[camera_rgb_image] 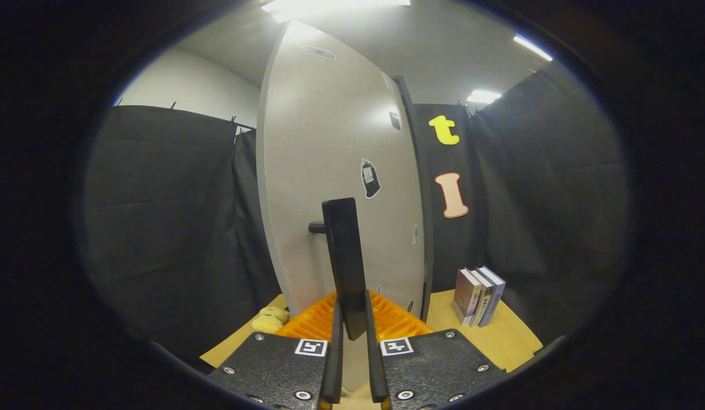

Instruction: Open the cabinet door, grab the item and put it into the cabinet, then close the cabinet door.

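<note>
Black cloth walls close in the booth on the left and right, with a pale room wall and ceiling lights above them. On the wooden desk (509, 336) stands a tall pale cabinet; its door (335, 171) carries a few small stickers, one dark sticker (371, 179) sitting near the middle of the panel. A dark vertical handle (344, 250) juts from the door on a short stub and reaches down between the jaws. The gripper (355, 347) holds its jaws clenched on the lower end of that handle, one finger pressing each side. Just beyond the fingers, at the foot of the cabinet, lies an orange ribbed tray (312, 324), partly hidden by the handle. To the right of the cabinet, three books (479, 296) stand upright together on the desk against the cloth. Left of the tray, near the cabinet's base, a small yellow plush toy (270, 319) rests on the desk, well apart from the jaws.
</note>
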Demonstrator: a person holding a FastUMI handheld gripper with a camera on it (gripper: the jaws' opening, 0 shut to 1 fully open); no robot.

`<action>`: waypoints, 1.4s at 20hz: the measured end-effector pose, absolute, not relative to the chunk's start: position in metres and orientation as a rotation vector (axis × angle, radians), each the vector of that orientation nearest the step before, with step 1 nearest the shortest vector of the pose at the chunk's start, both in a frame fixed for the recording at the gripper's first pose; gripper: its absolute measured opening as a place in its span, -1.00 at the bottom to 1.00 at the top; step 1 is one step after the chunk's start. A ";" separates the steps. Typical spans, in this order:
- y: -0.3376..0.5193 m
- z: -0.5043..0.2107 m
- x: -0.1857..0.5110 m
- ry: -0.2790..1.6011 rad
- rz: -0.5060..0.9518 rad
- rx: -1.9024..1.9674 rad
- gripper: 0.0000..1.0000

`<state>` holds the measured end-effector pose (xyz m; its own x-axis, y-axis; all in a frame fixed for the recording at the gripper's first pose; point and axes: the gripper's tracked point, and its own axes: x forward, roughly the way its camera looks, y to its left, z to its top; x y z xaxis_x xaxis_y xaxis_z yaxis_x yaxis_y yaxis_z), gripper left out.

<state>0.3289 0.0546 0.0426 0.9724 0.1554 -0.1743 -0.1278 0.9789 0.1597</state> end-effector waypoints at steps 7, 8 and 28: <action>0.033 0.037 0.327 0.204 0.032 0.166 -0.72; 0.028 0.037 0.324 0.205 0.008 0.152 -0.72; -0.037 0.062 0.318 0.088 -0.137 0.017 -0.58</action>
